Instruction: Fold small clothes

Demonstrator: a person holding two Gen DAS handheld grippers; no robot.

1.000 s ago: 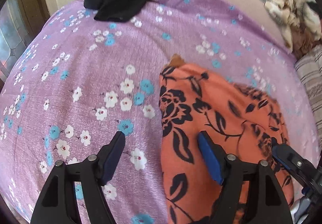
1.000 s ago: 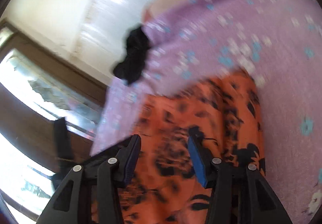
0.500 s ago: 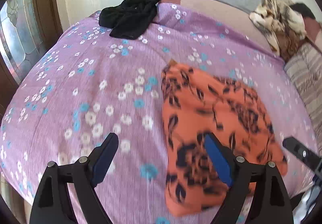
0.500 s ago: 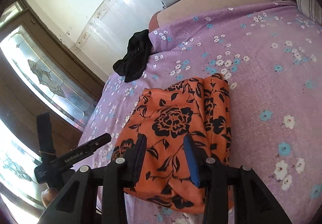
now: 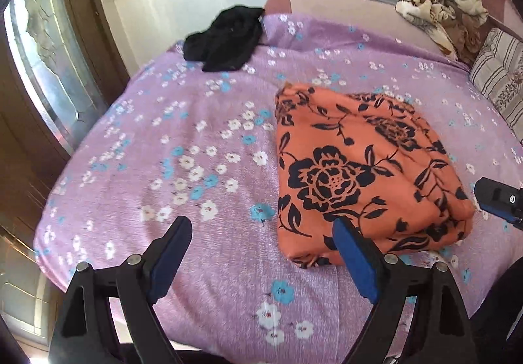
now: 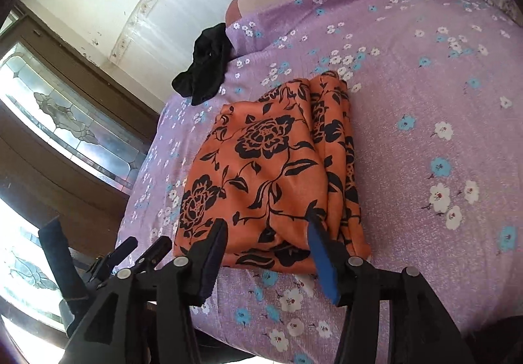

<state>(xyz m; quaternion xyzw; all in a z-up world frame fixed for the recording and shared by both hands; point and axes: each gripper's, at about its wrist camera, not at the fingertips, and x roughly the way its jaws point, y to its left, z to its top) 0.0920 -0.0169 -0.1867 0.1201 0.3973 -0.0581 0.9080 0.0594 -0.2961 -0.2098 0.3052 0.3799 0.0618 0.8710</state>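
Finishing the orange floral garment (image 5: 359, 167), you have it folded into a compact rectangle near the front edge of the purple floral bedsheet (image 5: 163, 167). Your left gripper (image 5: 261, 252) gapes wide and empty; your right gripper (image 6: 266, 252), jaws just widened, grips nothing. Next, judge whether the crumpled black garment (image 5: 228, 37) at the far corner wants fetching and spreading flat.

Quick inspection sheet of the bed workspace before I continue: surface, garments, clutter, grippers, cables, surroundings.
Surface: purple floral bedsheet, mostly flat.
Job's things: orange floral garment folded into a thick rectangle; black garment crumpled at the far corner.
Clutter: patterned blanket, striped cushion at the far right.
Grippers: left gripper open, empty; right gripper open, jaws just widened, off the cloth.
Cables: nothing seen.
Surroundings: white wall, wooden door with leaded glass.
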